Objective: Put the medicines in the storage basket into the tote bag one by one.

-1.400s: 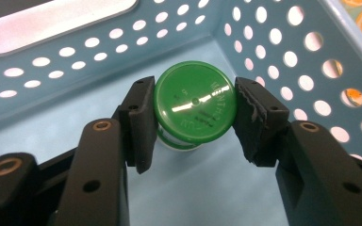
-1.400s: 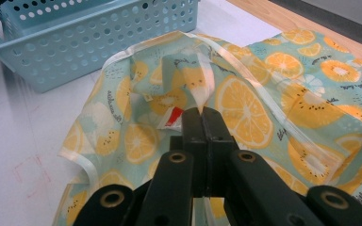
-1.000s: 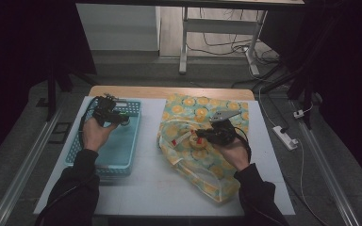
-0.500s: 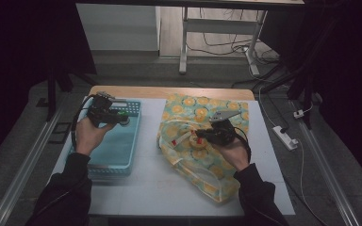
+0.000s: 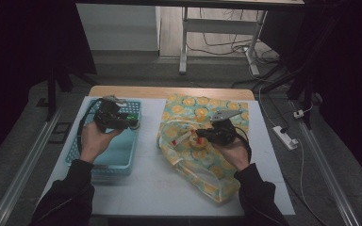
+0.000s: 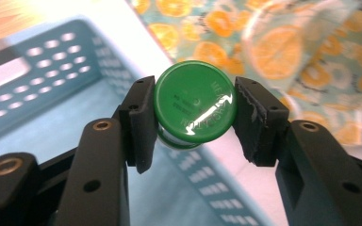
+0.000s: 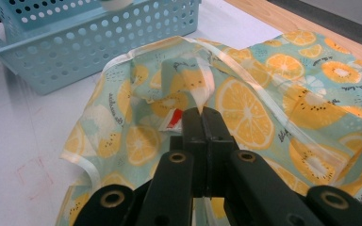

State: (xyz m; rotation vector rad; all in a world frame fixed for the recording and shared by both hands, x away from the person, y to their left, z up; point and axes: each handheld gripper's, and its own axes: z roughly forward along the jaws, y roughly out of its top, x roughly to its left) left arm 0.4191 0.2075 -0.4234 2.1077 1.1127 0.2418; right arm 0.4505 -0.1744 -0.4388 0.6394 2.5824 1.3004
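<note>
High view, tabletop: a white tabletop carries a light blue perforated basket at the left and a teal bag printed with orange slices at the right.
High view, left tongs: the left tongs are held above the far part of the basket, with something green between their tips.
High view, right tongs: the right tongs rest on the upper part of the bag, tips pointing left, beside a small red spot on the fabric.
Left gripper view, writing: the green cap has raised lettering around its face, but glare and size keep it from being read.
Left gripper view, grip: the left tongs are clamped on the green cap, one pad touching each side of it; a clear neck shows just under the cap.
Left gripper view, setting: the cap hangs over the basket, near its rim, with the bag beyond at the right.
Right gripper view, writing: small dark script is printed on the bag near the fruit slices, too small to read.
Right gripper view, grip: the right tongs are pressed together, pinching a raised fold of the bag fabric; a red-and-white scrap sits just left of the tips.
Right gripper view, setting: the basket stands beyond the bag, at the upper left.
</note>
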